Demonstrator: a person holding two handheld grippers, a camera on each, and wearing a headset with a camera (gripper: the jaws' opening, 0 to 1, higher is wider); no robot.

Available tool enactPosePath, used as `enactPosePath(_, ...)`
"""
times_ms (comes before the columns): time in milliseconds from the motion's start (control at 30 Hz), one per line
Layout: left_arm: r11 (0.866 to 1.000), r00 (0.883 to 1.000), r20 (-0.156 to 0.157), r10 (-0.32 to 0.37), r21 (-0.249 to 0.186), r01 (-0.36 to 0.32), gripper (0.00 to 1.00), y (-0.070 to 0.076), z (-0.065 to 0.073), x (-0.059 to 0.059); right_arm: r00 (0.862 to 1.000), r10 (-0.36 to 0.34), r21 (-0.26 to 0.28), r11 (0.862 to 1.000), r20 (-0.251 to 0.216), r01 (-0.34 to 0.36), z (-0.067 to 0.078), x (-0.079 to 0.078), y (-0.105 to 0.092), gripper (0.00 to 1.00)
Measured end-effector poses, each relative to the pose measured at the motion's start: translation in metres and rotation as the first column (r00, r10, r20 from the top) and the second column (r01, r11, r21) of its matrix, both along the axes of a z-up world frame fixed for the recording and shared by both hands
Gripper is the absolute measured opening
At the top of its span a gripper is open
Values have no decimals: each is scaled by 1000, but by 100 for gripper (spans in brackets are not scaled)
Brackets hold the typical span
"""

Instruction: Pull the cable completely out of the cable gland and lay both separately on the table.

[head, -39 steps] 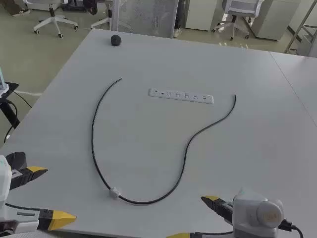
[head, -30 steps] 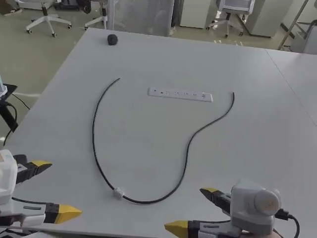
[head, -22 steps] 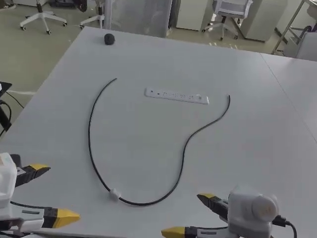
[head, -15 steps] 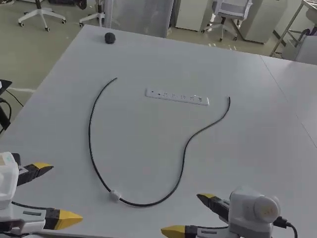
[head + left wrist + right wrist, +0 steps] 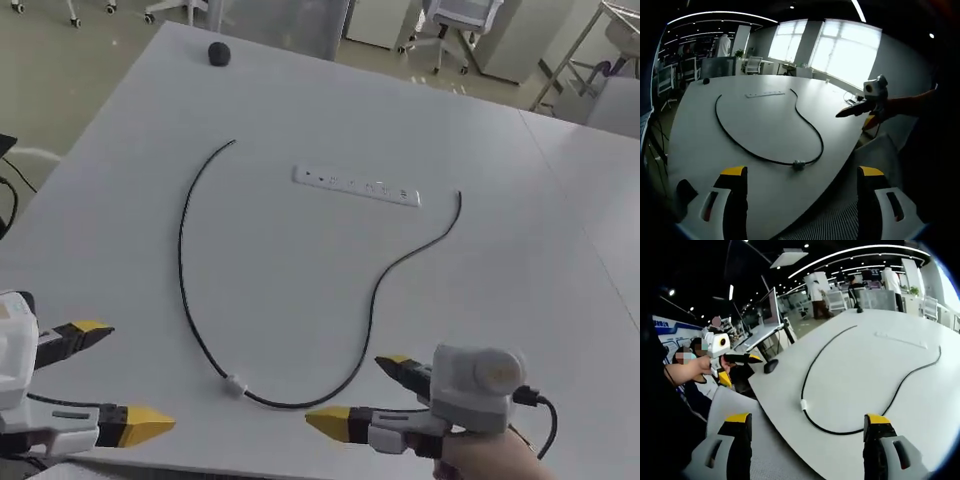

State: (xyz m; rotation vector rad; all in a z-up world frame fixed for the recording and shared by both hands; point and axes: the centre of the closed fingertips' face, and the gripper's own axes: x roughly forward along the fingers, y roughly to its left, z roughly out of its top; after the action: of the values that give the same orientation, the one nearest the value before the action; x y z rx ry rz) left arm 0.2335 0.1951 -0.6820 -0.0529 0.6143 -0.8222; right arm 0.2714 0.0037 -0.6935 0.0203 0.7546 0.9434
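In the head view, the left gripper [image 5: 118,375] is being held low over the near left edge of the white table [image 5: 300,270], its yellow-tipped jaws being kept wide apart with nothing between them. The right gripper [image 5: 358,392] is being held over the near right edge, its jaws likewise being kept spread and touching nothing. The black cable [image 5: 182,270] is lying in a long open loop on the table, and the small white cable gland [image 5: 235,385] is being carried on it at the near bend, between the two grippers. A white power strip [image 5: 355,187] is lying beyond the loop, and a dark round object [image 5: 219,53] near the far corner.

In the left gripper view, the left gripper's [image 5: 802,171] jaws are being held wide open above the table edge, with the cable gland [image 5: 799,164] lying just ahead of them, untouched. The right gripper [image 5: 852,120] is being held up at the right by a hand.

In the right gripper view, the right gripper's [image 5: 807,418] jaws are being held spread and empty, with the cable gland [image 5: 803,404] ahead on the cable. The left gripper [image 5: 735,365] is being held up at the left.
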Motion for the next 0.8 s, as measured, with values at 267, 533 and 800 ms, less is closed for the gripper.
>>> enactPosePath(267,999,998,-51,-37,-14,36,96,0,-13,-6,998,60,-106,992,-27,-63,-22,12,30,82)
enactPosePath(533,997,995,-66,-70,-18,69,96,1,-18,-10,986,145,-220,962,-79,-159,-50,18,47,66)
enactPosePath(800,999,995,-91,-51,-17,50,95,5,-23,-9,956,248,-304,909,-155,-285,-78,20,62,54)
